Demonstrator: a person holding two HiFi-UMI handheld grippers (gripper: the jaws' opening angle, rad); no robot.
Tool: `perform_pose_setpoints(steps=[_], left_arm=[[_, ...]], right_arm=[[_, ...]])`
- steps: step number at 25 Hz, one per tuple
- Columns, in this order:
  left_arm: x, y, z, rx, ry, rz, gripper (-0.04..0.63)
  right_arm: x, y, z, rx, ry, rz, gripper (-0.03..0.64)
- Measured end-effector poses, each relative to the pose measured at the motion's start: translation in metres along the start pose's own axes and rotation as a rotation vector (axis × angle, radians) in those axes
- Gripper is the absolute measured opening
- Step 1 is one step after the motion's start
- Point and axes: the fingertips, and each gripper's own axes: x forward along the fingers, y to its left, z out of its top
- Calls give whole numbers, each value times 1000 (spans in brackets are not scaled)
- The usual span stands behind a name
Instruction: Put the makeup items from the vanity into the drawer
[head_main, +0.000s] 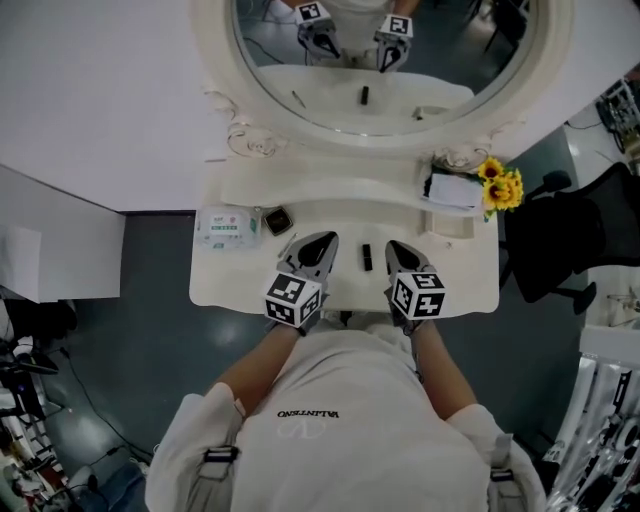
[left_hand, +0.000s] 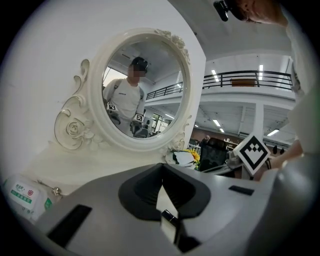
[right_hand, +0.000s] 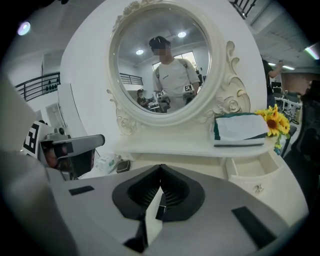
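On the white vanity top (head_main: 230, 285) a short black lipstick tube (head_main: 367, 257) lies between my two grippers, touching neither. A dark square compact (head_main: 277, 220) and a thin pencil-like stick (head_main: 286, 246) lie to the left of it. My left gripper (head_main: 325, 241) (left_hand: 161, 171) hovers over the front of the vanity with its jaws shut and nothing in them. My right gripper (head_main: 393, 246) (right_hand: 161, 171) is level with it, a little to the right of the lipstick, also shut and empty. A small drawer (head_main: 451, 227) (right_hand: 250, 168) stands open at the right, under the shelf.
A wipes pack (head_main: 228, 226) lies at the vanity's left end. A notebook (head_main: 453, 190) and sunflowers (head_main: 501, 187) sit on the right shelf above the drawer. The round mirror (head_main: 385, 60) rises behind. A black chair (head_main: 570, 240) stands to the right.
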Motion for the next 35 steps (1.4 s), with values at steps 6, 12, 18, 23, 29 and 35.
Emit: perform_pose_setpoints(steps=[6, 12, 18, 23, 29, 35], left_arm=[[23, 5, -37, -28, 120, 11, 3], [41, 7, -83, -71, 253, 46, 3], [43, 11, -107, -95, 304, 92, 3], [44, 20, -124, -106, 333, 131, 3], [51, 19, -133, -99, 346, 160, 3], [56, 21, -138, -100, 351, 166, 3]], right_arm=[[29, 8, -28, 19, 159, 62, 123], [48, 14, -63, 6, 313, 106, 236], [64, 10, -92, 7, 434, 119, 385], [70, 2, -99, 5, 478, 75, 399], [76, -5, -110, -10, 534, 36, 414], [82, -1, -119, -21, 565, 41, 438]])
